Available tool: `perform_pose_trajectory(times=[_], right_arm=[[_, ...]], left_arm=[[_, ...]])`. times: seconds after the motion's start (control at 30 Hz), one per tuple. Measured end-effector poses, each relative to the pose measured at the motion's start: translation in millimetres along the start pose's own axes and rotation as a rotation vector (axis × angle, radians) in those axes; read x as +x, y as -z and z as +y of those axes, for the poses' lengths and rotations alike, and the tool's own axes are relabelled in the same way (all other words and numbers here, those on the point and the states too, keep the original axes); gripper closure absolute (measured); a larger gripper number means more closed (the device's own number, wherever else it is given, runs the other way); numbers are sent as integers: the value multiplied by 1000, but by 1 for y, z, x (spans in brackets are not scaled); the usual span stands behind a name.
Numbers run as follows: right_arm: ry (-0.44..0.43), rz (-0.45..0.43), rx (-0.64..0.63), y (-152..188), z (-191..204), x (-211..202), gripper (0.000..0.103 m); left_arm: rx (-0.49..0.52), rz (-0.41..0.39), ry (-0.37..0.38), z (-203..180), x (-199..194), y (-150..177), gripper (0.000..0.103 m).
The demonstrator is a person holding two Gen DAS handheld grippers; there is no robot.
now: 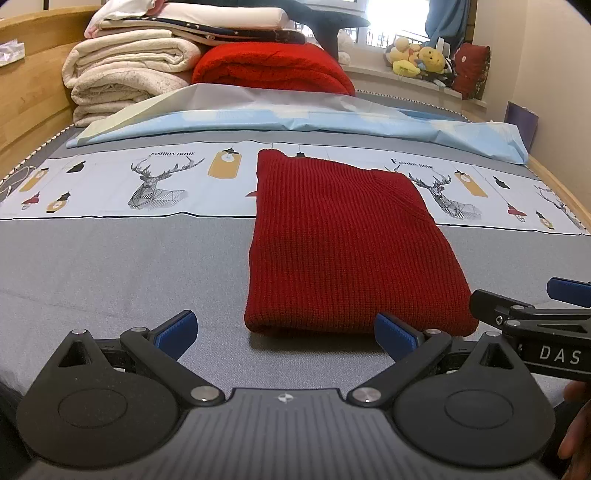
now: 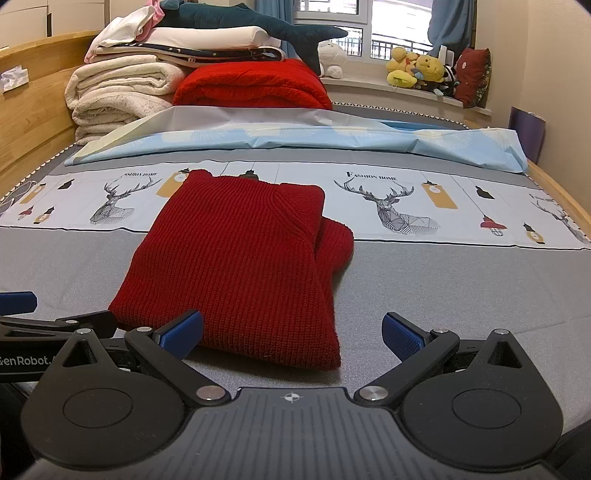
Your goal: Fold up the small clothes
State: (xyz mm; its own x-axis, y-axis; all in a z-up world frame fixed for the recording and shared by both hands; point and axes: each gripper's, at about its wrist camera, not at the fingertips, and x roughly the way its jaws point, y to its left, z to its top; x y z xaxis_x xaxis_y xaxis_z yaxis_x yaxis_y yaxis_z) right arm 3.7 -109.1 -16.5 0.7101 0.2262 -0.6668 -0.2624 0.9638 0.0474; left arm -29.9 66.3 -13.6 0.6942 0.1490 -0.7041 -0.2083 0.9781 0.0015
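We see a dark red ribbed knit sweater (image 1: pixel 332 243), folded into a thick rectangle, lying on the grey mattress of a wooden-framed bed (image 1: pixel 110 266); its far end reaches onto a pale printed sheet with stag heads and lanterns (image 1: pixel 155 184), and its near edge lies just ahead of our two tools; in the right wrist view one doubled sleeve of the sweater sticks out along its right side; our left claw (image 1: pixel 284 334) stands released, its blue-padded fingers (image 1: pixel 177 332) spread wide and holding nothing, the right-hand pad just at the sweater's near edge, though we cannot tell whether it touches; our right claw (image 2: pixel 291 332) is likewise spread apart and empty, its left pad in front of the sweater's near hem and its right pad over bare mattress; each tool shows at the margin of the other's view, so the two sit side by side, close together; a part of a hand shows at the lower right edge of the left wrist view; beyond the printed sheet lies a crumpled light blue bedcover (image 2: pixel 295 136), then a folded bright red blanket (image 2: pixel 251 88) beside a stack of cream blankets and white pillows (image 2: pixel 118 88); a dark teal plush shark (image 2: pixel 243 18) lies on top of that stack; yellow plush toys (image 2: pixel 413 66) sit on the window sill at the far right.
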Motion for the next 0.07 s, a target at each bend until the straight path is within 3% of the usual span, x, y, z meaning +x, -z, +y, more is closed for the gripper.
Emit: perform_pose_trajectory(times=[0.07], right_arm=[[0,0,0,0,0,0,1]], left_arm=[[-1,1,0,0,0,0,1]])
